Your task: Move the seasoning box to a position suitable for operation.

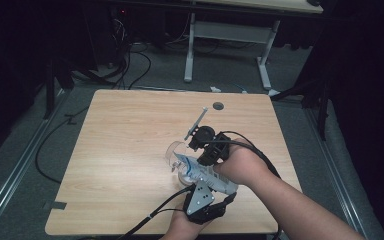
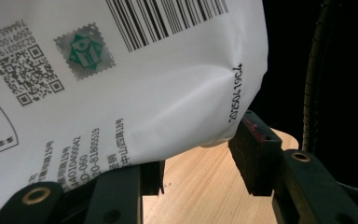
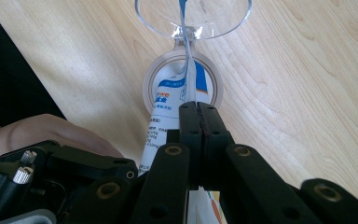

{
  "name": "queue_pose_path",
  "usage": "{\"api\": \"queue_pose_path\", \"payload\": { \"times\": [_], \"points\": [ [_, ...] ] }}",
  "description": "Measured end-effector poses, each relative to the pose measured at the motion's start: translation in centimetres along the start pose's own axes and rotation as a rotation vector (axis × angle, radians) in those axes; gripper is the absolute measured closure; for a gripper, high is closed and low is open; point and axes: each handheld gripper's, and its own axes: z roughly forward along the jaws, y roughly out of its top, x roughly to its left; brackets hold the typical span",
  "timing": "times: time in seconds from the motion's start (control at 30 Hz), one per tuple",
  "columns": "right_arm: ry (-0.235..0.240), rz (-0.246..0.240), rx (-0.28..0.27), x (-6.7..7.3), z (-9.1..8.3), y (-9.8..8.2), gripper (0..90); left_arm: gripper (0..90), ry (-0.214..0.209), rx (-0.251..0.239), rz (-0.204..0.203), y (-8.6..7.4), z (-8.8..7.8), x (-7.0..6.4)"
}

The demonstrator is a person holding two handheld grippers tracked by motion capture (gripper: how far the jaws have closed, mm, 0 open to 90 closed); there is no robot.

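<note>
High view first: a person sits at a light wooden table (image 1: 130, 150), holding a white printed pouch (image 1: 207, 175) above it between two hand-held grippers. The left gripper (image 1: 200, 202), at the near edge under its grey plate, grips the lower body of the pouch; in the left gripper view its jaws stand partly apart, with the white pouch wall, printed with a barcode and QR code, bulging between them and the right-hand pad (image 2: 256, 154) pressing its edge. The right gripper (image 1: 202, 145) comes in from the far right side. In the right gripper view its two black jaws are pressed together on a thin strip of the pouch top (image 3: 189, 74), which runs straight up from the jaw tips.

Just beyond those tips stands a clear stemmed glass (image 3: 193, 18), seen from above: its bowl rim lies ahead, and its round foot (image 3: 182, 86) rests on the wood directly under the pinched strip. So the pouch's long axis runs from the left gripper near the person up and away toward the glass, with its pinched end nearest the rim. The right gripper is the nearer one to the glass. Judging from that line-up, any tear or pour turns on keeping this upper end over the bowl while the left gripper steadies the body.
</note>
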Motion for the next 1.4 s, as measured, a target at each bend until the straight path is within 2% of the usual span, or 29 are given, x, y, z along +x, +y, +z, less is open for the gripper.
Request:
{"api": "queue_pose_path", "payload": {
  "times": [0.83, 1.4],
  "points": [
    [0.001, -0.007, -0.005, 0.0, -0.1, 0.0, 90.0, 57.6, -0.004, -0.001, 0.005, 0.0, 0.0, 0.0],
    [0.012, 0.002, 0.002, -0.1, 0.2, -0.9, 90.0, 57.6, -0.017, 0.030, 0.042, -1.2, -0.8, 0.3]
  ]
}}
